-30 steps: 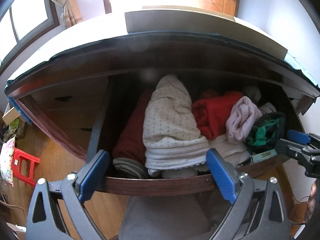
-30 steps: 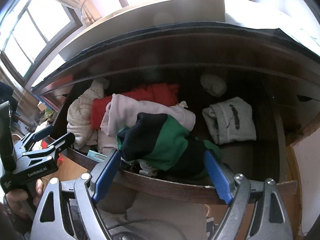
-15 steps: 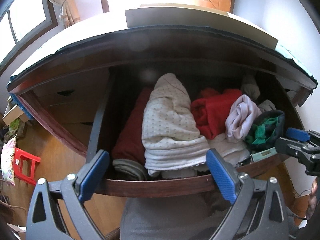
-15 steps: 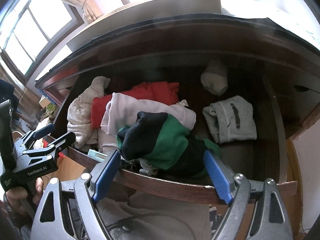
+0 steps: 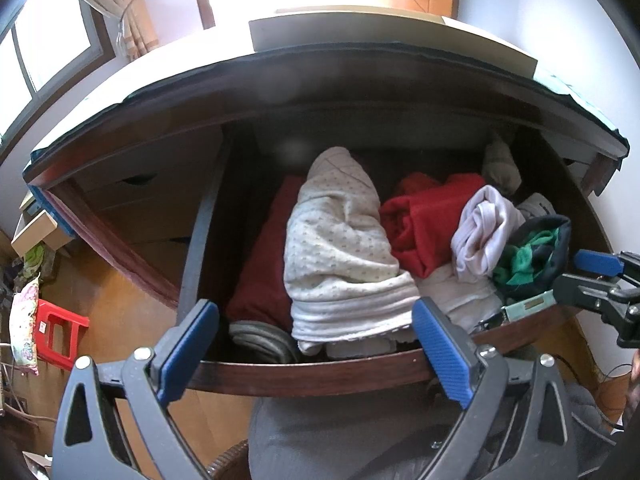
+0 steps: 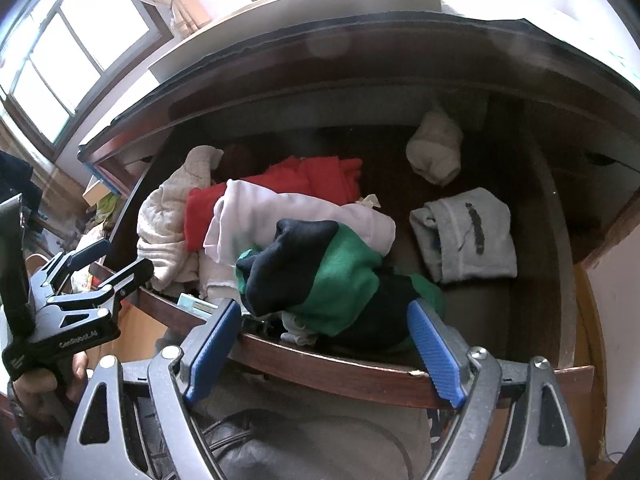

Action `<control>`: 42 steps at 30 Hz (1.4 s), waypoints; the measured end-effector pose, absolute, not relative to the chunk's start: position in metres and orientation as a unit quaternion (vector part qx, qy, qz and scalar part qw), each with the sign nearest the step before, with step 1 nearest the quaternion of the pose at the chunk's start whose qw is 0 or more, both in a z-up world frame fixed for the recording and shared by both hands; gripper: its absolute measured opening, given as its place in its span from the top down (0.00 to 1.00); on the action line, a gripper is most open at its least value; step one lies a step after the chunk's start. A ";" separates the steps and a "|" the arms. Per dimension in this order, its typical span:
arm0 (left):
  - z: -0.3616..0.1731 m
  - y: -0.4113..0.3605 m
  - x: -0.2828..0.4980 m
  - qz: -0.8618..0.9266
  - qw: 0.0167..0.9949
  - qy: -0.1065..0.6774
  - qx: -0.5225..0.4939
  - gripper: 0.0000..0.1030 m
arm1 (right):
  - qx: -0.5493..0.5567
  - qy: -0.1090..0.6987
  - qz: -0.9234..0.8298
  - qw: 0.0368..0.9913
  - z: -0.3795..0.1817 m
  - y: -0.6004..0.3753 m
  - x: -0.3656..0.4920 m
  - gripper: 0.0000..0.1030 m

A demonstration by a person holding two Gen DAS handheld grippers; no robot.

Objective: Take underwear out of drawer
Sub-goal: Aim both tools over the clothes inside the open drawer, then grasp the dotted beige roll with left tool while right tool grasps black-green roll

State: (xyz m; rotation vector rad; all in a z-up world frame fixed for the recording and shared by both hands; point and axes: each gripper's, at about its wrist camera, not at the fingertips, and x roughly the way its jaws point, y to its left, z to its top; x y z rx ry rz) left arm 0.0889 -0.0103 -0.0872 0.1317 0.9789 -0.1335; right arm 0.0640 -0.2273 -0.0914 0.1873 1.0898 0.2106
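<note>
The drawer (image 5: 304, 376) stands pulled out from under the dark-edged desk (image 5: 360, 76), its curved wooden front rail running across the lower part of both wrist views.

The left gripper (image 5: 316, 344) hangs above that rail with its jaws spread wide. The blue pads (image 5: 440, 346) stand well apart, one at about 7 o'clock and one at about 5 o'clock in its own view, and nothing sits between them; they touch no cloth. Straight ahead of it, toward 12 o'clock, lies a cream dotted garment (image 5: 340, 248), draped over the pile. A dark red cloth (image 5: 264, 272) lies at its 9 o'clock side and a bright red folded piece (image 5: 424, 224) at its 3 o'clock side.

The right gripper (image 6: 324, 346) also has its jaws wide, holding nothing. Between and just beyond its pads, toward 12 o'clock, sits a black and green garment (image 6: 320, 272) at the front of the drawer, and whether the pads brush it I cannot tell. A pale pink cloth (image 6: 296, 220) lies just behind it. At 2 o'clock, apart from the pile, rests a folded grey underwear piece (image 6: 468, 236) on the drawer floor, with a balled grey sock (image 6: 436, 148) farther back at 1 o'clock.

A hand (image 6: 48, 380) grips the left gripper's handle at 8 o'clock in the right wrist view.
</note>
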 end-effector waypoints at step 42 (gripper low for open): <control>-0.060 0.009 0.075 -0.125 0.904 0.407 0.044 0.05 | 0.132 0.463 0.106 0.870 -0.075 -0.246 0.059 0.15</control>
